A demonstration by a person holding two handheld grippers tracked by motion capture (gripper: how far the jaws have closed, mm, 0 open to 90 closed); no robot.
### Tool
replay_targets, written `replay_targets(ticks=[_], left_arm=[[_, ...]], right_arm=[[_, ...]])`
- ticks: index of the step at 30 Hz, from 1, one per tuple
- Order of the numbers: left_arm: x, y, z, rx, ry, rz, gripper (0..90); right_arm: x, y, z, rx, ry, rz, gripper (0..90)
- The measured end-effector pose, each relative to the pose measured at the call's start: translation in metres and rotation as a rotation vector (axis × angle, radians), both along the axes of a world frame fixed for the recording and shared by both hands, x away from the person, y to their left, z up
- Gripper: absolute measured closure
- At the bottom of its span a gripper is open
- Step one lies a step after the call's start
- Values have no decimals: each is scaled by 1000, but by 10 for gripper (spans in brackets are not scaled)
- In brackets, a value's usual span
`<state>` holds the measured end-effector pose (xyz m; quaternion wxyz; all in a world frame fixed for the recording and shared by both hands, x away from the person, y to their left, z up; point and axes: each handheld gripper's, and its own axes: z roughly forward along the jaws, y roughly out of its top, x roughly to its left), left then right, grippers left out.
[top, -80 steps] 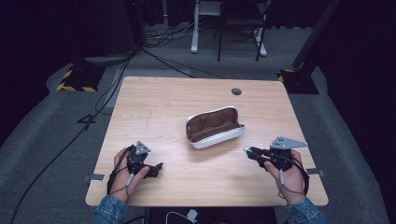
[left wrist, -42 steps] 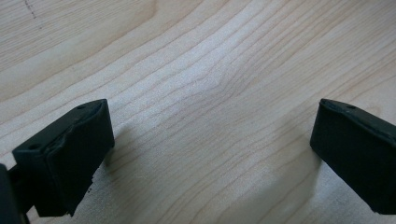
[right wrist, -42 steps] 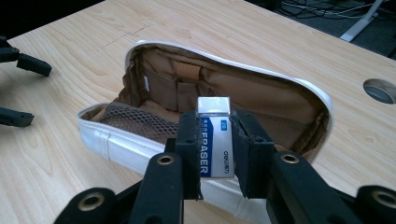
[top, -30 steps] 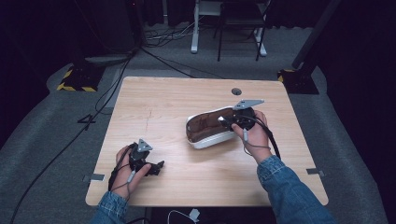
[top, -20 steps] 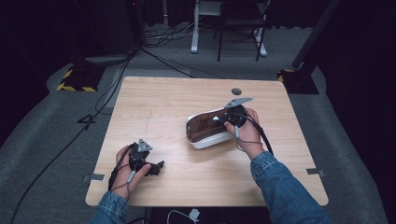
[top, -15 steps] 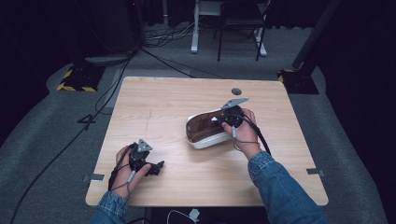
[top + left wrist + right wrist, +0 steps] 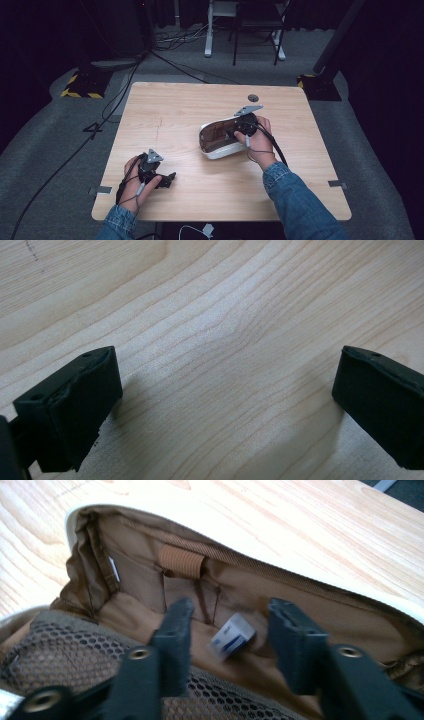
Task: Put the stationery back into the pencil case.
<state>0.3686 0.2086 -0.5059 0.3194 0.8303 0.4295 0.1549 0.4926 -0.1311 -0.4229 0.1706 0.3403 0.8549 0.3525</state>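
Nearest the person, the left claw rested on the near left part of the table, its jaws wide apart with only bare wood grain between them in the left gripper view; it had no part in the work at this point.

Farther in, right of centre, the open pouch lay on the table, white outside and brown-lined. The right claw reached down into its mouth. Its jaws had just been opening and stood partly apart, and between them, untouched by either pad, a small white and blue eraser lay on the lining at the bottom of the pouch. The job looked barely begun or just turned over: the eraser sat loose inside, not gripped. Whether it had just been dropped in or was about to be picked out could not be told.

A mesh pocket crowded the near side and an elastic loop hung from the far wall, leaving little room. Beyond the pouch, a small dark round fitting sat in the table's far edge.
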Motion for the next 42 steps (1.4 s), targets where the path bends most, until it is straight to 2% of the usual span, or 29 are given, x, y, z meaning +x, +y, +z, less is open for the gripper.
replay_targets(ticks=[6,14,20,28,36,42], left_arm=[[0,0,0,-1,0,0,1],[0,0,0,0,-1,0,1],[0,0,0,-3,1,1,1],[0,0,0,-3,1,3,1],[0,0,0,1,0,0,1],[1,0,0,2,-2,-2,1]], right_arm=[[-5,-6,5,12,-29,0,449],[-19,-23,17,54,-52,0,433],[-36,-43,29,92,-73,4,422],[-58,-64,39,124,-75,9,388],[-76,-79,43,148,-75,10,368],[-91,-97,42,164,-83,-9,350]])
